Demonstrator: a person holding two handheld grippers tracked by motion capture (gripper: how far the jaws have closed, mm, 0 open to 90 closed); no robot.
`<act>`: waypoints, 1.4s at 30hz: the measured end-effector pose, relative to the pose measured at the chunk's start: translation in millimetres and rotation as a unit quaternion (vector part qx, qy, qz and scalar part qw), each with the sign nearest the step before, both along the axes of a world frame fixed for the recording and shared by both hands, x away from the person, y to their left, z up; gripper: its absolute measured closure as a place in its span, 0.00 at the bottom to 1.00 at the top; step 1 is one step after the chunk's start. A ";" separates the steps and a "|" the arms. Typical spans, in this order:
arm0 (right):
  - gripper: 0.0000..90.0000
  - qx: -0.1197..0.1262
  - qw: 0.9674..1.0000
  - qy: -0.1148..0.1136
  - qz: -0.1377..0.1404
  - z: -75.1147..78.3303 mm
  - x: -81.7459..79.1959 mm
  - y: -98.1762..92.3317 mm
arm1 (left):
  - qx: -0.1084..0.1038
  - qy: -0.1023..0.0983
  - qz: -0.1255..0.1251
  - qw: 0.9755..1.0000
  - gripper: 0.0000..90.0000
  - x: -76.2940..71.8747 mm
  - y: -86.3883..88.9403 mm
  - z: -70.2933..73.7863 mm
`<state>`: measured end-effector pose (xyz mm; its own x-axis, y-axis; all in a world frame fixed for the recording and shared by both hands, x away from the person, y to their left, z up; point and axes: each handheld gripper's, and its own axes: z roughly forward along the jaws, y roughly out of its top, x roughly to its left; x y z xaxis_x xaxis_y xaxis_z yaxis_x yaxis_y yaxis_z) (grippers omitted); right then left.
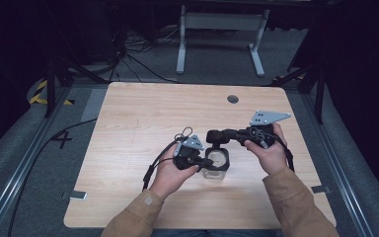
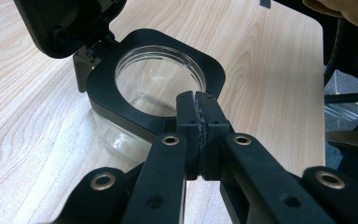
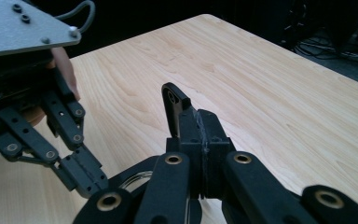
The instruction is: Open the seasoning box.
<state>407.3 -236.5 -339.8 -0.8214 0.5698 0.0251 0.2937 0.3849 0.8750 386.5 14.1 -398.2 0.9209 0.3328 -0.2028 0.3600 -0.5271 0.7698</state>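
Note:
A clear glass jar (image 1: 217, 170) (image 2: 121, 133) with a square black collar (image 2: 121, 100) stands near the middle of the table. Its hinged black lid (image 1: 213, 136) (image 2: 60, 23) (image 3: 173, 105) is swung up and open. My left gripper (image 1: 203, 162) (image 2: 199, 109) is shut on the near edge of the collar. My right gripper (image 1: 223, 134) (image 3: 199, 128) reaches in from the right and is shut on the raised lid. In the right gripper view the left gripper (image 3: 81, 172) shows at lower left, over the jar's rim (image 3: 135, 179). The jar looks empty.
The light wooden table (image 1: 143, 118) has a round grommet hole (image 1: 233, 98) near its far edge. Cables (image 1: 153, 165) trail from the left gripper. Metal rails run along both sides, and a desk frame (image 1: 219, 29) stands on the floor beyond.

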 end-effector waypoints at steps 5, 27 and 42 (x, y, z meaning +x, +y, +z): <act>1.00 -0.005 1.000 0.002 -0.011 0.5 4.1 1.1 | -0.001 0.001 0.000 1.000 0.99 -0.3 -0.2 -0.2; 1.00 -0.016 0.998 0.025 -0.046 -2.8 19.6 -1.9 | 0.007 -0.005 -0.005 1.000 1.00 -1.6 -0.9 1.0; 1.00 -0.014 0.999 0.011 -0.031 5.5 7.6 -4.1 | 0.000 -0.019 0.003 1.000 0.91 -3.1 3.0 5.9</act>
<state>414.9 -240.5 -334.3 -0.7837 0.6206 0.0260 0.3369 0.3894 0.8572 383.4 17.0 -392.4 0.9257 0.3388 -0.1685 0.3346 -0.5252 0.7824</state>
